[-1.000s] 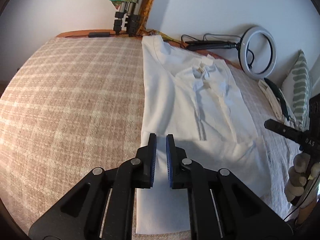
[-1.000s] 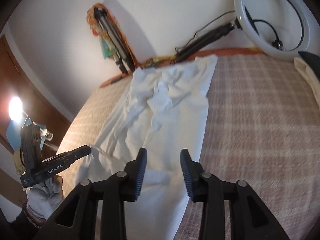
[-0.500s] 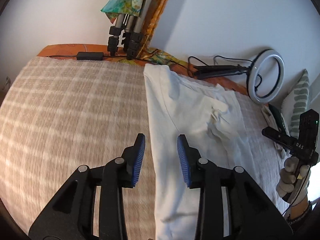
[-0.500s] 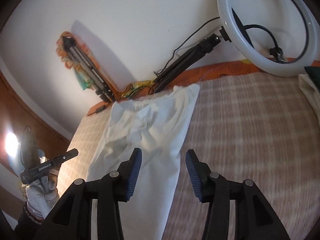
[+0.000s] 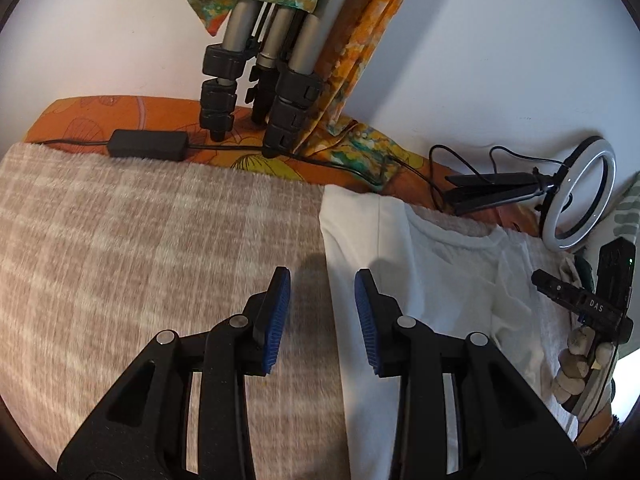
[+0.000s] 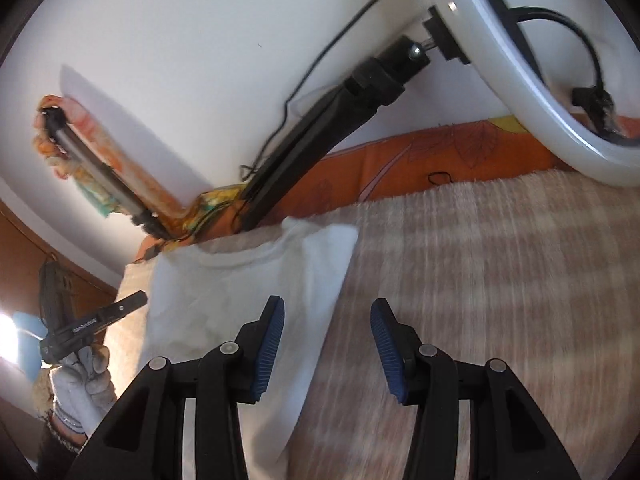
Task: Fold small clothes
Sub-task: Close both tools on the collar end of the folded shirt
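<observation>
A white shirt (image 5: 432, 280) lies flat on a beige checked blanket (image 5: 140, 248), folded lengthwise into a long strip, its neck end toward the wall. My left gripper (image 5: 322, 312) is open and empty, straddling the shirt's left edge near the top corner. In the right wrist view the shirt (image 6: 248, 288) shows its collar and right top corner. My right gripper (image 6: 327, 344) is open and empty, straddling the shirt's right edge. Each gripper also shows in the other's view, the right one (image 5: 576, 300) and the left one (image 6: 92, 320).
A tripod (image 5: 260, 80) draped in a colourful cloth leans on the wall at the bed's head. A black power adapter (image 5: 148, 145) and cable lie on the orange sheet. A ring light (image 5: 580, 196) on a black stand lies to the right, close above the right gripper (image 6: 520, 60).
Both grippers have moved forward along the shirt's edges toward its neck end by the wall. The left gripper, nearly shut a second ago, has opened wide; the right opened a little more.
</observation>
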Demonstrator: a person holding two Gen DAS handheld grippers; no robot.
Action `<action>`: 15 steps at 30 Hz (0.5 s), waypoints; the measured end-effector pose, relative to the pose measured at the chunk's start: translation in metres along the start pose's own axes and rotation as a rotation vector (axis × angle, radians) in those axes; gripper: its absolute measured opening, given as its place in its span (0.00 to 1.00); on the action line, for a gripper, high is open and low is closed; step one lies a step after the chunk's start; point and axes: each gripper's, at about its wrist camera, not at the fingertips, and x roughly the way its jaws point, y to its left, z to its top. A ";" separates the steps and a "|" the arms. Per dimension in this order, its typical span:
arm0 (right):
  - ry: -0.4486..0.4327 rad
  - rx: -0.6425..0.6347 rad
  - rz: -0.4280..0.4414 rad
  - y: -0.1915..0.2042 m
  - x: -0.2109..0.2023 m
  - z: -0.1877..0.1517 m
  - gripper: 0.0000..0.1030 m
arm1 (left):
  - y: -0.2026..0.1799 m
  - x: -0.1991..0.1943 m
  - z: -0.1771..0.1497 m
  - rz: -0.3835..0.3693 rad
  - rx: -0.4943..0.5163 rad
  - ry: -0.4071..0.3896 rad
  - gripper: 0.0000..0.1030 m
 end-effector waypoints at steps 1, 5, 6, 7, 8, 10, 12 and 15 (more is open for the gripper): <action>-0.002 -0.012 -0.001 0.001 0.005 0.005 0.36 | 0.000 0.003 0.002 0.000 0.004 -0.002 0.32; 0.003 -0.080 -0.037 0.013 0.017 0.018 0.01 | 0.001 0.015 0.008 0.006 0.017 -0.003 0.32; -0.009 -0.112 -0.064 0.017 0.017 0.021 0.00 | 0.001 0.016 0.009 0.008 0.023 -0.008 0.32; -0.022 -0.144 -0.093 0.022 0.017 0.024 0.00 | -0.001 0.018 0.011 0.012 0.030 -0.013 0.32; -0.030 -0.155 -0.105 0.022 0.017 0.025 0.00 | -0.002 0.020 0.013 0.016 0.036 -0.015 0.32; -0.028 -0.152 -0.080 0.022 0.018 0.027 0.05 | -0.004 0.023 0.016 0.015 0.044 -0.016 0.33; -0.024 -0.139 -0.055 0.017 0.015 0.026 0.33 | -0.007 0.026 0.018 0.012 0.048 -0.018 0.34; -0.060 -0.071 -0.024 0.004 0.006 0.022 0.49 | -0.011 0.030 0.021 0.007 0.057 -0.023 0.36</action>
